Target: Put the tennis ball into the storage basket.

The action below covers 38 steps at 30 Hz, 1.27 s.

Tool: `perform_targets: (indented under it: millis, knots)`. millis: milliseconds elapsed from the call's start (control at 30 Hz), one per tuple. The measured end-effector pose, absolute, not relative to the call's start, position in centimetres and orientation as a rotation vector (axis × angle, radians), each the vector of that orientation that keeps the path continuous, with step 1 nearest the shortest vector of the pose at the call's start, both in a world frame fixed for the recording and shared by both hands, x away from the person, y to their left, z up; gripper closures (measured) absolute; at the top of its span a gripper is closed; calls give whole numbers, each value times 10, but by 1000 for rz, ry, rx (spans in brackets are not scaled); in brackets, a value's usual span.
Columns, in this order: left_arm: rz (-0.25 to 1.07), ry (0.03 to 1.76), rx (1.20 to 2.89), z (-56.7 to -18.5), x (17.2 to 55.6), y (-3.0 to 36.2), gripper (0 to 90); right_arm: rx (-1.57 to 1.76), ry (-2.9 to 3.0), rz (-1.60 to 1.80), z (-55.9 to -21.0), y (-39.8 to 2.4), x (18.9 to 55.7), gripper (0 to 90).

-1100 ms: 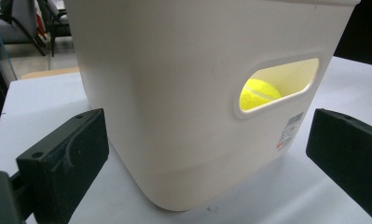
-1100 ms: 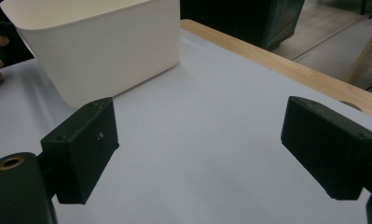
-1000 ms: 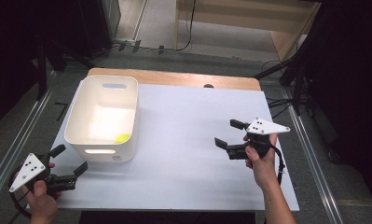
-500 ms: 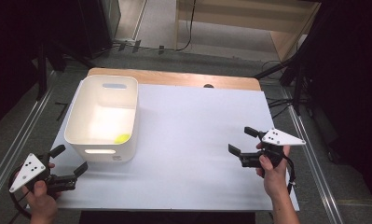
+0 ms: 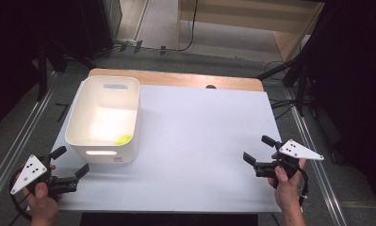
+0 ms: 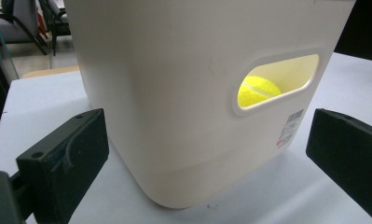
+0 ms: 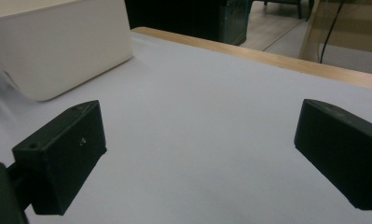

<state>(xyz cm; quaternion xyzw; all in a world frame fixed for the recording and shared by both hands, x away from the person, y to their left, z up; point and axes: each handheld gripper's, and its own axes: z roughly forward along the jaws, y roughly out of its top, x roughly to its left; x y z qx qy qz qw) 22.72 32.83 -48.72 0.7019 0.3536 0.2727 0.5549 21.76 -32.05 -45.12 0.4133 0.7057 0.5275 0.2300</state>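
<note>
A white plastic bin (image 5: 105,117) stands on the left half of the table, with a yellow tennis ball (image 5: 124,139) inside near its front wall. In the left gripper view the ball (image 6: 258,89) shows through the handle slot of the bin (image 6: 174,93). My left gripper (image 5: 72,160) is open at the table's near left corner, pointing at the bin's front wall without touching it. My right gripper (image 5: 256,148) hovers low over the near right of the table. Its jaws have just been opening and stand wide, with nothing between them.
The table has a white top (image 5: 200,132) and a wooden strip (image 5: 176,79) along its far edge. Metal rails (image 5: 16,136) run beside the table on both sides. Cables lie on the floor beyond it.
My right gripper has moved toward the near right corner of the table and sunk lower, and its jaws have opened wider. The left gripper, bin and ball have stayed put.
</note>
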Motion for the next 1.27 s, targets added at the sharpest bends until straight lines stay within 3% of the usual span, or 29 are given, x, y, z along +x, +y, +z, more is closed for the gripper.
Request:
perform_targets:
  millis: [833, 1267]
  knots:
    - [649, 833, 1665, -488, 227, 328, 0, 1328, 1732, 1376, -503, -366, 184, 0]
    - [648, 828, 1680, -488, 228, 326, 0, 1363, 1622, 1379, -512, -377, 178, 0]
